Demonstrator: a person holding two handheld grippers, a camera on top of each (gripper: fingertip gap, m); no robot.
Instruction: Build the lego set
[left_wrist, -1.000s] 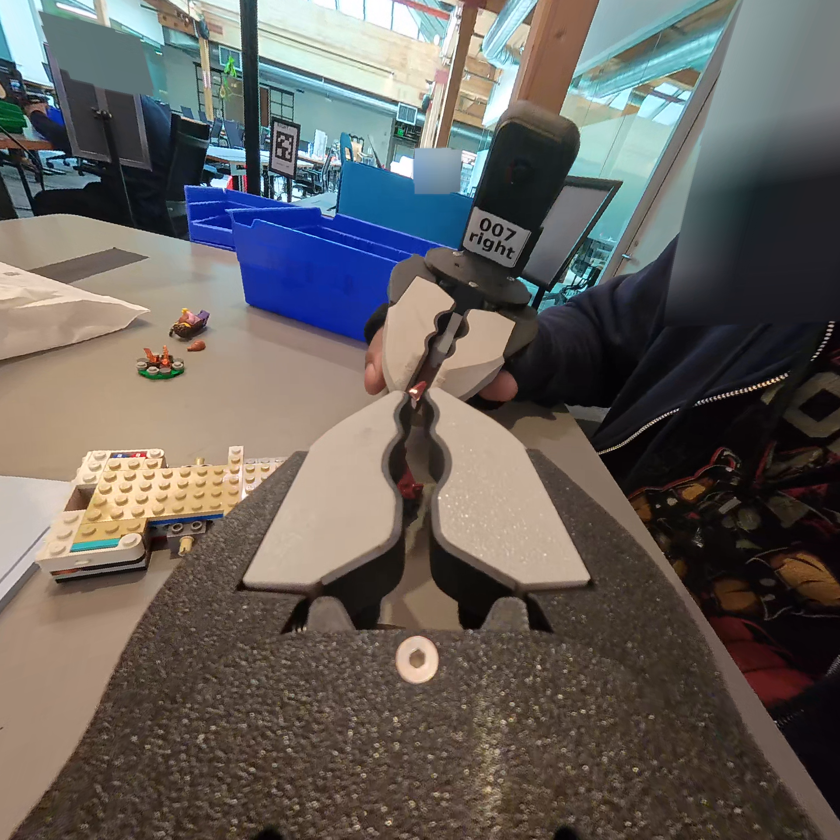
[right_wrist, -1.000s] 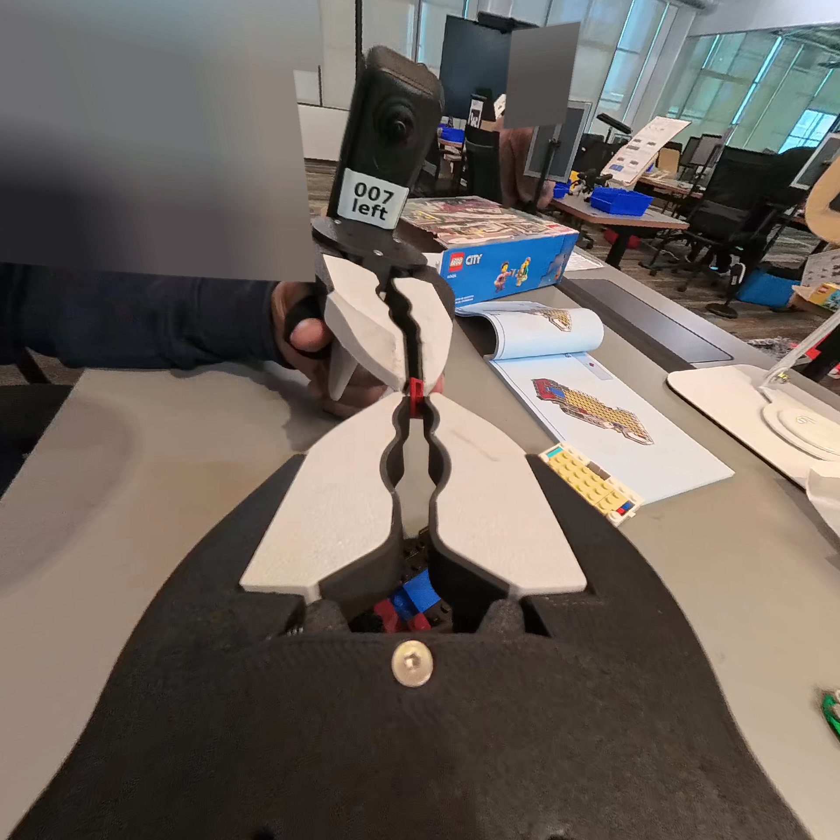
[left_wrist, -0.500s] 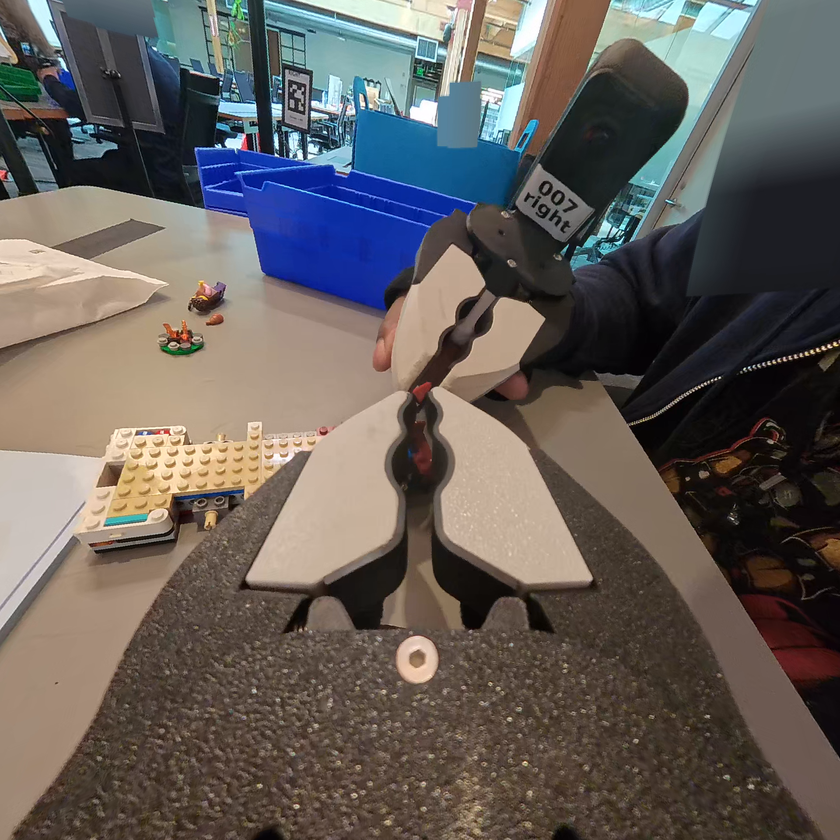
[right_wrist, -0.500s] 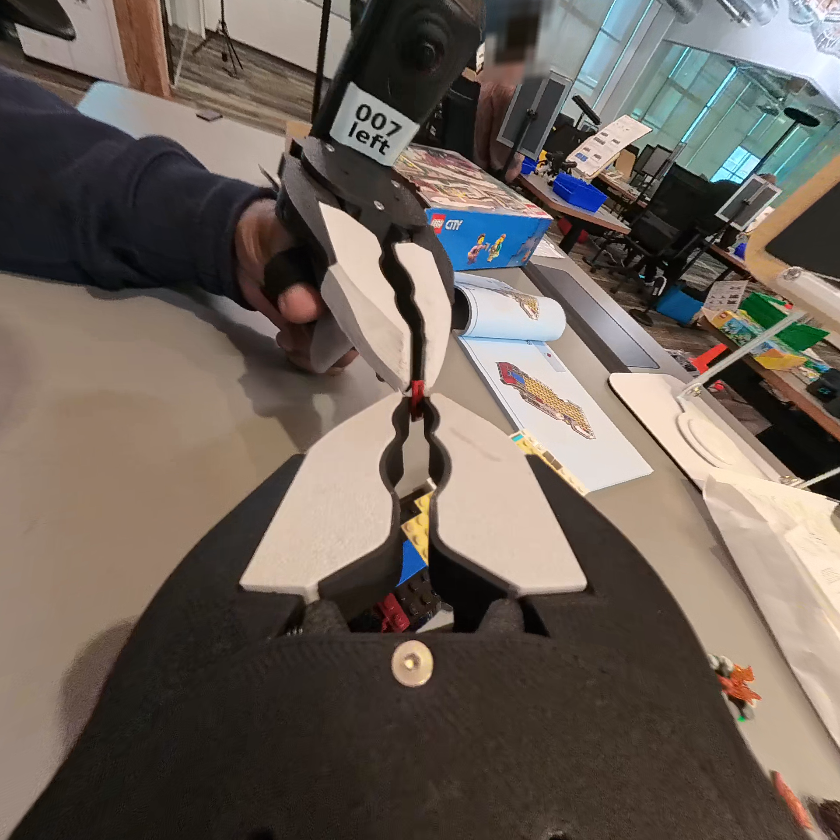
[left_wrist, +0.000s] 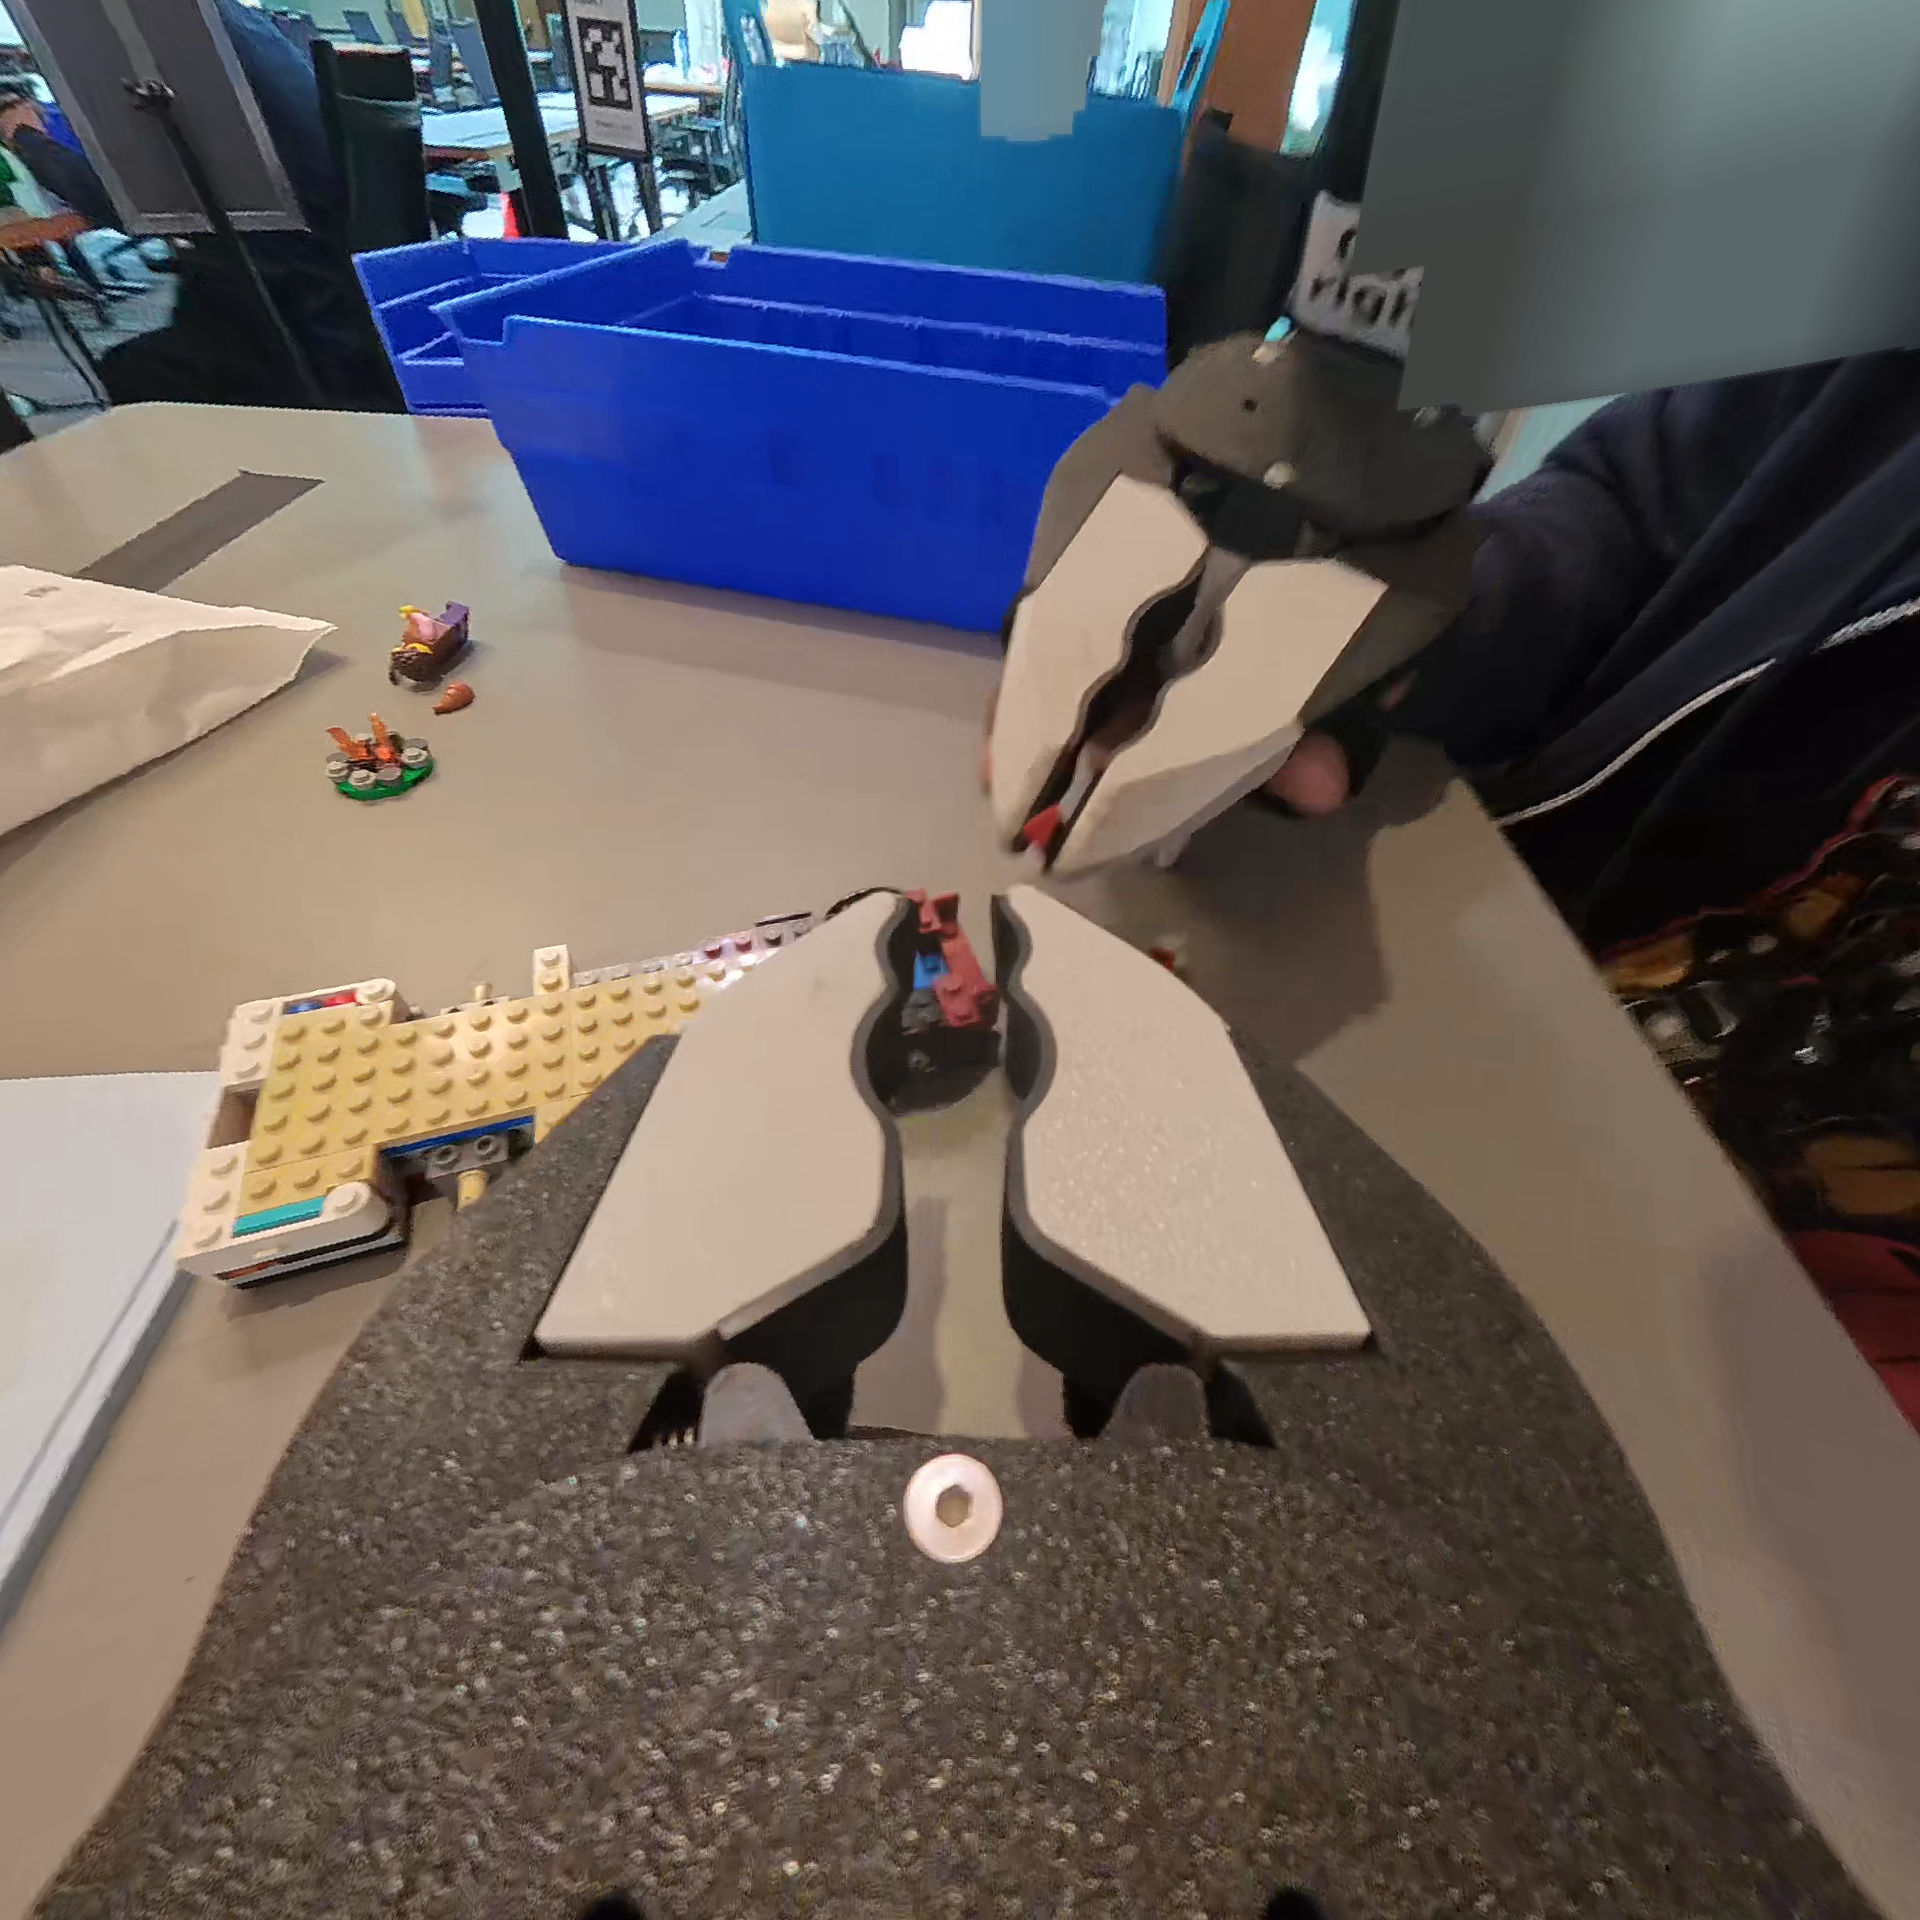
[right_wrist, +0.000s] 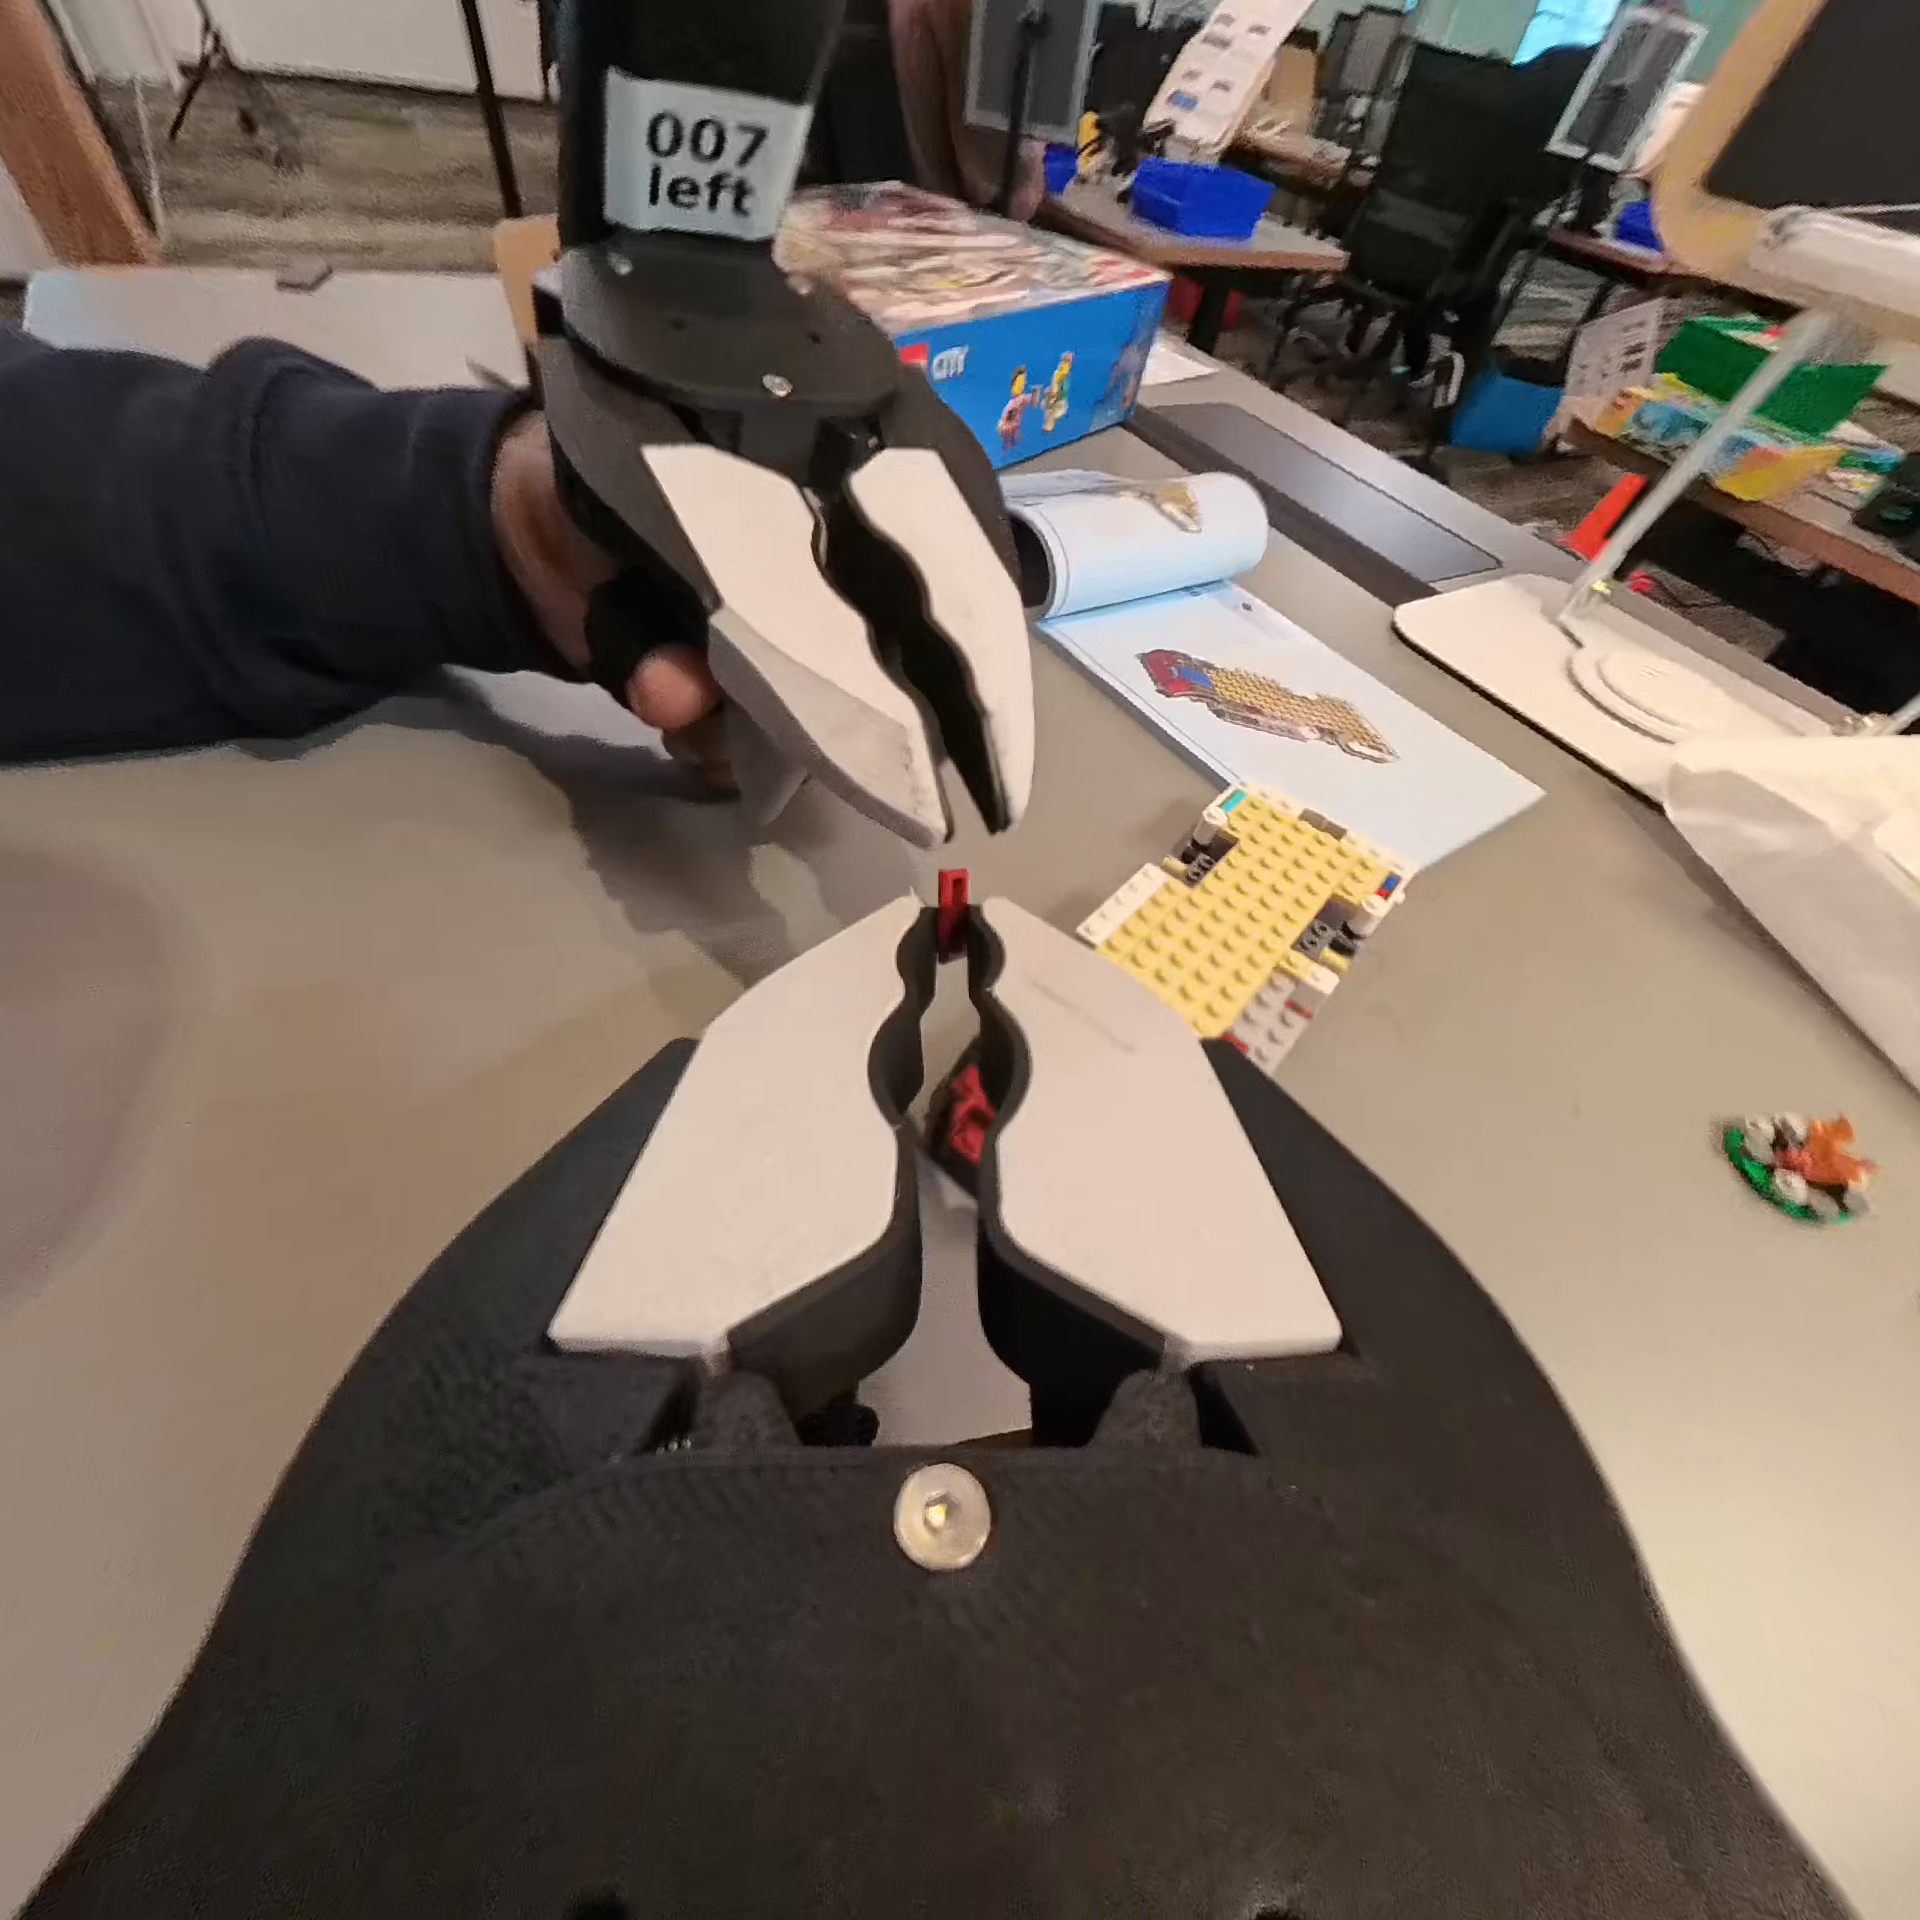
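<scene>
My right gripper (right_wrist: 951, 906) is shut on a small red piece (right_wrist: 951, 891), which stands up out of its fingertips; the piece also shows in the left wrist view (left_wrist: 1039, 828). My left gripper (left_wrist: 948, 902) is open and empty. It hangs just above and beyond the red piece in the right wrist view (right_wrist: 966, 821), with its tips apart. A tan brick build (left_wrist: 416, 1081) lies on the grey table (left_wrist: 727, 748). Its dark red and blue end (left_wrist: 956, 977) shows on the table below, through the gap between my left fingers. The build also shows in the right wrist view (right_wrist: 1257, 914).
Blue bins (left_wrist: 790, 457) stand at the back. A white bag (left_wrist: 104, 675), a small campfire build (left_wrist: 379, 753) and a purple figure (left_wrist: 426, 644) lie to the left. An open booklet (right_wrist: 1278, 696) and a blue box (right_wrist: 1008, 332) lie beyond the build. A person's body is at the right table edge. My left and right fingertips are right by each other.
Earlier both grippers pinched the small red piece tip to tip. My left gripper has opened and let go, the two have drawn apart, and my right gripper keeps the piece.
</scene>
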